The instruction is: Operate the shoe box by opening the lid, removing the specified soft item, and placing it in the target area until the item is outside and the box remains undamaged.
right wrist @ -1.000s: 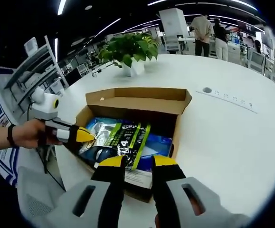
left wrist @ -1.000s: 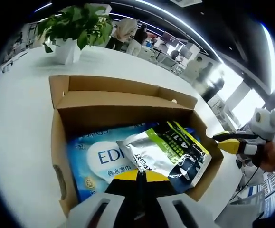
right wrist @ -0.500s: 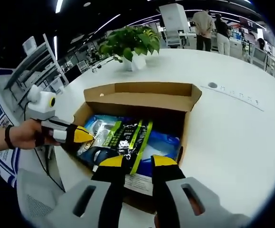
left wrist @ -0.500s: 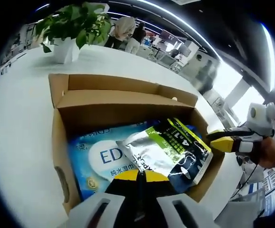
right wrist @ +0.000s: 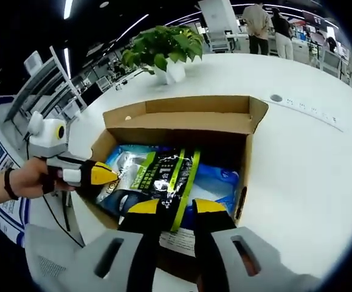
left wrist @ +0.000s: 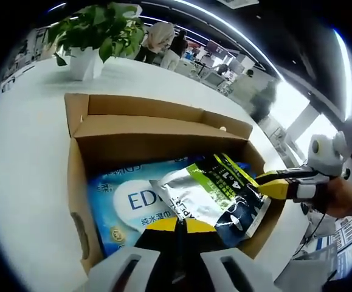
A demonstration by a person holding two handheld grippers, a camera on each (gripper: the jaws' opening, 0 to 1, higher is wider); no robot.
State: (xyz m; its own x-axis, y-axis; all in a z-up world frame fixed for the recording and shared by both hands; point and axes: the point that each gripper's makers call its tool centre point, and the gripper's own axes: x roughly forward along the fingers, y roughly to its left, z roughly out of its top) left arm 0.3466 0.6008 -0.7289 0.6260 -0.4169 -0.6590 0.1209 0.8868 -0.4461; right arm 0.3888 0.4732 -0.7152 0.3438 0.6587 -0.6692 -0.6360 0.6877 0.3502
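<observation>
White table (right wrist: 297,158) with open cardboard shoe box (right wrist: 163,115) and potted plant (right wrist: 163,48).

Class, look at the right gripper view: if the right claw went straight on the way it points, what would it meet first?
Most likely the black and green pouch lying on top in the open cardboard box, just beyond the right claw. Depth is unclear, so it might pass over the near box wall first.

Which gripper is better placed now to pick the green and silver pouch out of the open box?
Probably the right gripper: its jaws stand open over the near edge of the pouch in the box. The left gripper has its jaws shut.
</observation>
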